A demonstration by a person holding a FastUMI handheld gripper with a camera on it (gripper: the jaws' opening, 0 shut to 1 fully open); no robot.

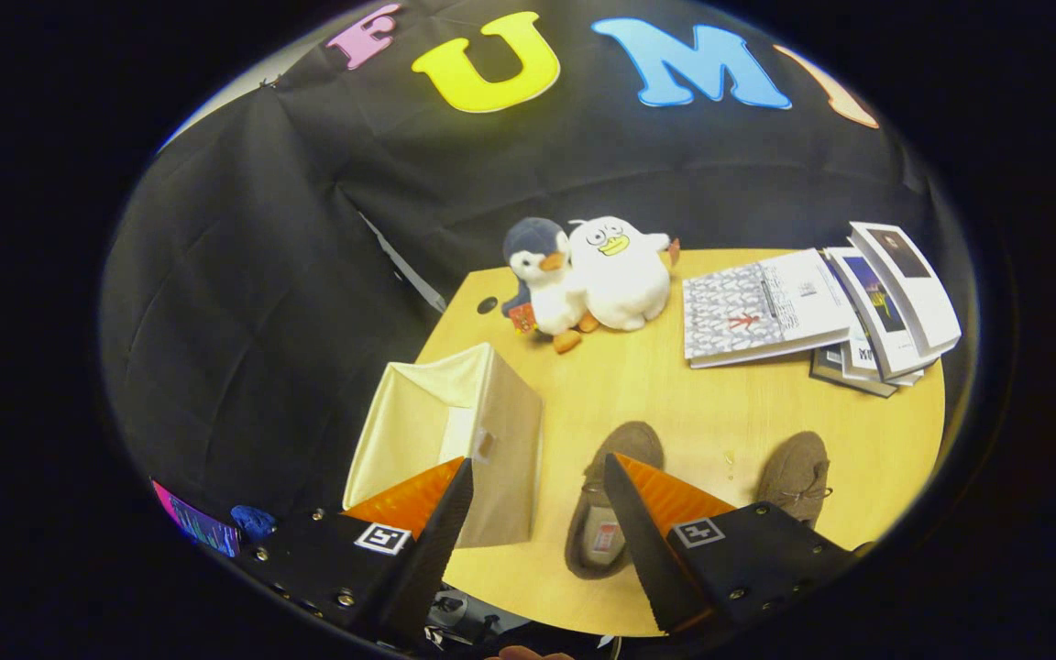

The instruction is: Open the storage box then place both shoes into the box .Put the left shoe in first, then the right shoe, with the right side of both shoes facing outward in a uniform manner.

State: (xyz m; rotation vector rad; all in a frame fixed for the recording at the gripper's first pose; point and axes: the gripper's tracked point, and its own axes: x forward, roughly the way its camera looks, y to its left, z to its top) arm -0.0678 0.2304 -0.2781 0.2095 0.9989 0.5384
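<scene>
A cream fabric storage box (455, 440) stands on the wooden table (675, 394), its top open and its inside bare, just ahead of my left finger. A brown slipper-like shoe (606, 500) lies beside the box, partly behind my right finger. The second brown shoe (796, 477) lies further right, beyond that finger's outer side. My gripper (537, 481) hovers above the table with its fingers apart and nothing between them; the gap looks down on the box's right wall and the bare table.
Two plush toys, a penguin (542, 280) and a white duck (620, 270), sit at the table's far edge. A notebook (762, 307) and a fanned stack of booklets (890, 307) lie at the far right. Black cloth walls surround the table.
</scene>
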